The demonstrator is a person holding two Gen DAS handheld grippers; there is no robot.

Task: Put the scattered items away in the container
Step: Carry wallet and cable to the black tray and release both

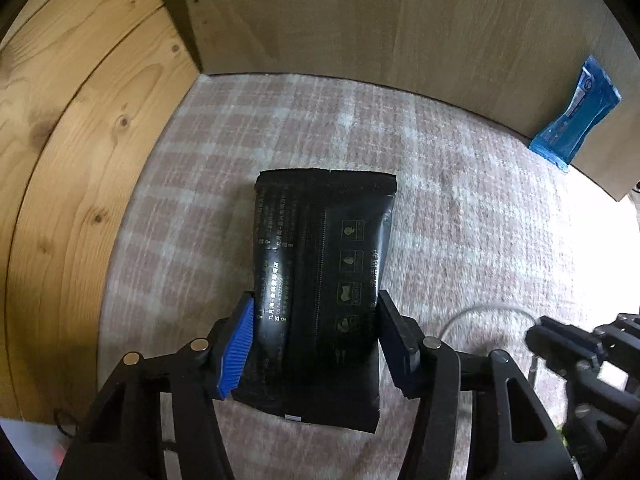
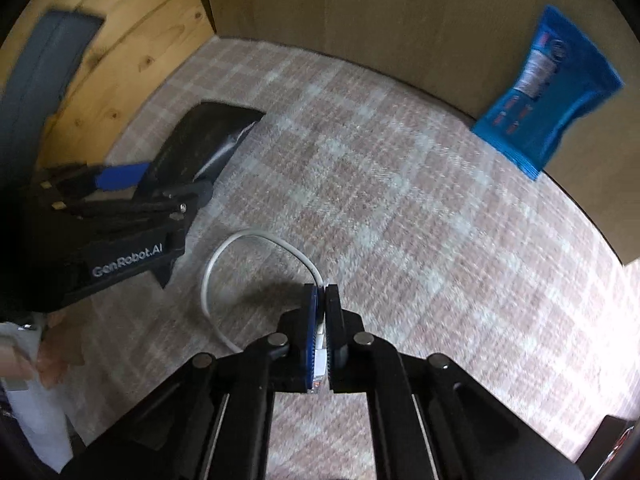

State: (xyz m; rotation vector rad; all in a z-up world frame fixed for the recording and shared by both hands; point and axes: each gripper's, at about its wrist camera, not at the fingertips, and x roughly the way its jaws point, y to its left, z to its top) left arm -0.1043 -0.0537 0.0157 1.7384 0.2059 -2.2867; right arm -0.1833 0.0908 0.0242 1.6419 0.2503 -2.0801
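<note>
Black packet (image 1: 320, 296): held between the fingers of the left gripper (image 1: 316, 336), its far end stretched out over the checked cloth (image 1: 460, 208); pale print and small icons are seen on its upper face.
Left gripper: jaws are parted to the width of the packet and pressed against its two long sides (a ribbed blue pad (image 1: 238, 350) is seen on the left finger, a dark one on the right). In the right wrist view the same gripper (image 2: 168, 184) is seen at the left, marked "GenRobot.AI", with the packet (image 2: 204, 140) jutting from it toward the far left corner.
White cable (image 2: 248, 264): pinched at one end by the right gripper (image 2: 321, 320), the rest curled in a loop to the near left over the cloth.
Right gripper: jaws are drawn almost together, with only the cable's white end caught between the pads.
Blue packet (image 2: 548, 96): propped against the far wooden wall (image 2: 380, 20) at the right, its lower edge on the cloth, well apart from both grippers.
Container: a wooden-walled space lined with the pink-and-white checked cloth; a knotty plank side (image 1: 72, 160) is seen at the left.
Dark flat object (image 2: 48, 68): blurred, at the far left against the plank side; what it is cannot be told.
</note>
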